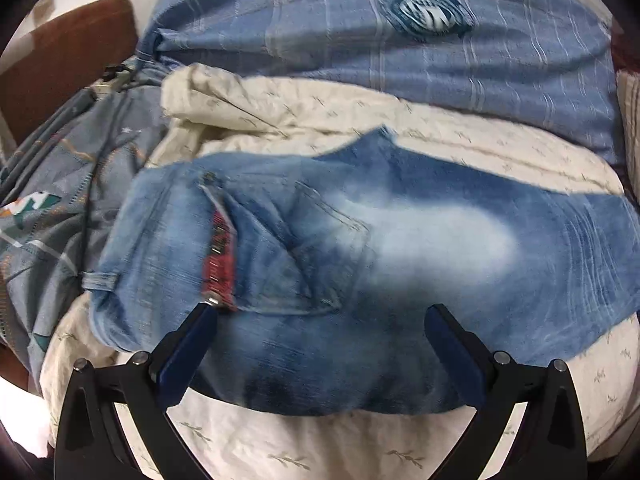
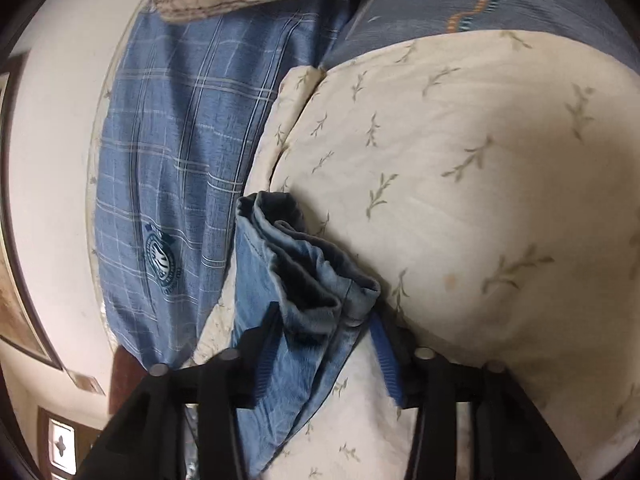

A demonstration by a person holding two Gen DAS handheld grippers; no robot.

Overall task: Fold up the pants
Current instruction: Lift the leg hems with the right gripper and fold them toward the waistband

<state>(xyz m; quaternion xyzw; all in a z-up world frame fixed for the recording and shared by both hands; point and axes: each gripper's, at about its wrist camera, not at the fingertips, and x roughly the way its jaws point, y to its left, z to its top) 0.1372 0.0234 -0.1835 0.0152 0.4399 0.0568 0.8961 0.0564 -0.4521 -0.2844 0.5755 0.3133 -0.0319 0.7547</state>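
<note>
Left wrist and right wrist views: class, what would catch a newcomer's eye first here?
The faded blue jeans spread across the cream leaf-print quilt, with a red strip near the fly. In the right wrist view, the stacked leg hems lie between the right hand-held gripper's fingers. A blue plaid cover lies behind.

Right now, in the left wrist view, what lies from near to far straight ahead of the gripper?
Left gripper, open → jeans → cream leaf-print quilt → blue plaid blanket with round emblem.
</note>
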